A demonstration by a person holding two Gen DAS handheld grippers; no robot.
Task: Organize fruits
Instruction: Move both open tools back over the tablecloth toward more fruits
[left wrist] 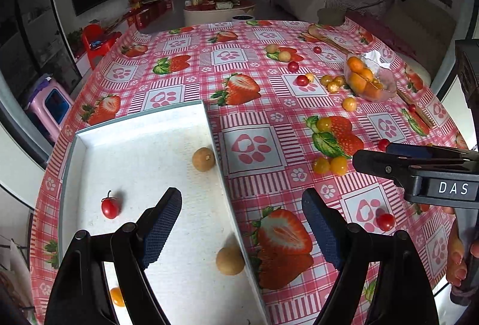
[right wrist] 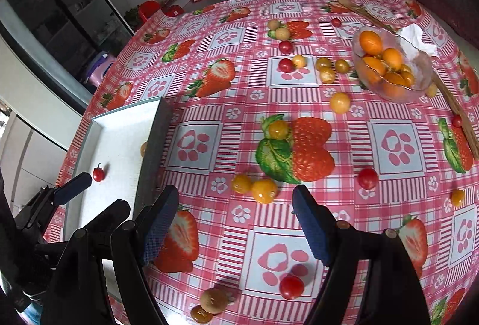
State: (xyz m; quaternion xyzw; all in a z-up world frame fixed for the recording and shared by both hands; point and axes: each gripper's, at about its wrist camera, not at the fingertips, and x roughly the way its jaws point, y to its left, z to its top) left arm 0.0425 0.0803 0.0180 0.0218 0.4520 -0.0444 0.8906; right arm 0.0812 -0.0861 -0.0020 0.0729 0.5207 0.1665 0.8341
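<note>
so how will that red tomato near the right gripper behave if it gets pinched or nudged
The tomato looks round and glossy, so it will probably roll on the flat tablecloth if nudged. Its smooth skin may slip between pads, and it is likely soft, so a hard pinch could split it.

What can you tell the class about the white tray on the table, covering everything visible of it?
The white tray is a shallow rectangular box with low upright walls, pale grey-green outside, and a slightly grubby, matte white floor. It lies flat on the strawberry-print tablecloth near the table's left edge. Inside sit two brown longans against the right wall, a stemmed cherry tomato and a small orange fruit at the near end. The open left gripper straddles its right wall without touching it.
</note>
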